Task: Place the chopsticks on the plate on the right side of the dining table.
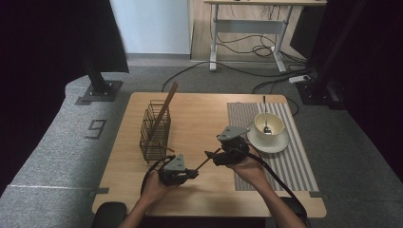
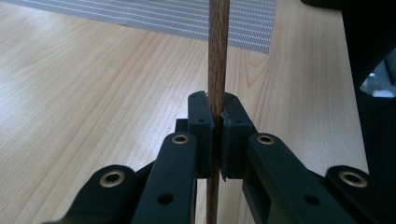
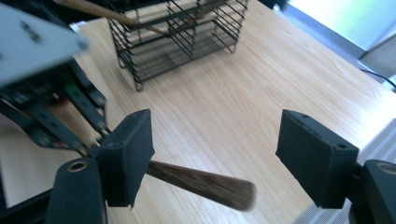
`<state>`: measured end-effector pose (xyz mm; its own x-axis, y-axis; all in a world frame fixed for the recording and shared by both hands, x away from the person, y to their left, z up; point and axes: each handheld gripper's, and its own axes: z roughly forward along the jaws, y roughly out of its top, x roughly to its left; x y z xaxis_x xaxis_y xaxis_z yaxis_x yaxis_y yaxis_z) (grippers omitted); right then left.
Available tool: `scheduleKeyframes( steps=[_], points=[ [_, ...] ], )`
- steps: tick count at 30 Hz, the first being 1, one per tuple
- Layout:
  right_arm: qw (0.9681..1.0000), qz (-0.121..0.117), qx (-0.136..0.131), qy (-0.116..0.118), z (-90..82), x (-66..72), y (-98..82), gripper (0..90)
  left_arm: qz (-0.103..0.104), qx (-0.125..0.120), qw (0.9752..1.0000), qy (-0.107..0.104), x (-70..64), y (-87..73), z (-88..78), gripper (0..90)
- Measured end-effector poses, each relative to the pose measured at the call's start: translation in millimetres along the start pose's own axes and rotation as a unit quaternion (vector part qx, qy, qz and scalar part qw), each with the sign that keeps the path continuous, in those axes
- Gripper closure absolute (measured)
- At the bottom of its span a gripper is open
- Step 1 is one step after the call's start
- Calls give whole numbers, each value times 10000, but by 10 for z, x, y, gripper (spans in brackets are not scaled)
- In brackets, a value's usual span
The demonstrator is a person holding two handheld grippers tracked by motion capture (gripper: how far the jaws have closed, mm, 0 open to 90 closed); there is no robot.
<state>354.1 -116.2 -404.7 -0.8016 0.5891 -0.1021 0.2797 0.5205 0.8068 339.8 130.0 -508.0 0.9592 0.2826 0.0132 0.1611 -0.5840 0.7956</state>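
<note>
Wooden table (image 1: pixel 199 185): left claw (image 1: pixel 192 174) is clenching a stick (image 1: pixel 205 163); right claw (image 1: pixel 212 157) is standing released around its end, basket (image 1: pixel 155 130) waiting beyond.

Wooden table (image 1: pixel 199 183), wire basket (image 1: pixel 155 129), striped mat (image 1: pixel 290 161) under saucer (image 1: pixel 268 141)

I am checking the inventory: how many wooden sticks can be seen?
2. One wooden stick is clamped in the left gripper; the other stick leans in the wire basket. More may be hidden.
</note>
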Motion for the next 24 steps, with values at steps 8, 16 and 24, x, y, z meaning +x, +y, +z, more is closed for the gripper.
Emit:
scheduleKeyframes(
  steps=[8,16,24],
  points=[
    [9996,180,172,-151,22,-174,-183,268,-12,-207,9998,44,37,-7,-68,848],
    [9978,521,351,-216,68,-334,-448,270,73,-16,10000,11,23,-3,-50,847],
    [9977,216,626,112,-11,-300,-432,201,124,383,9991,-96,17,-10,17,848]
  ],
)
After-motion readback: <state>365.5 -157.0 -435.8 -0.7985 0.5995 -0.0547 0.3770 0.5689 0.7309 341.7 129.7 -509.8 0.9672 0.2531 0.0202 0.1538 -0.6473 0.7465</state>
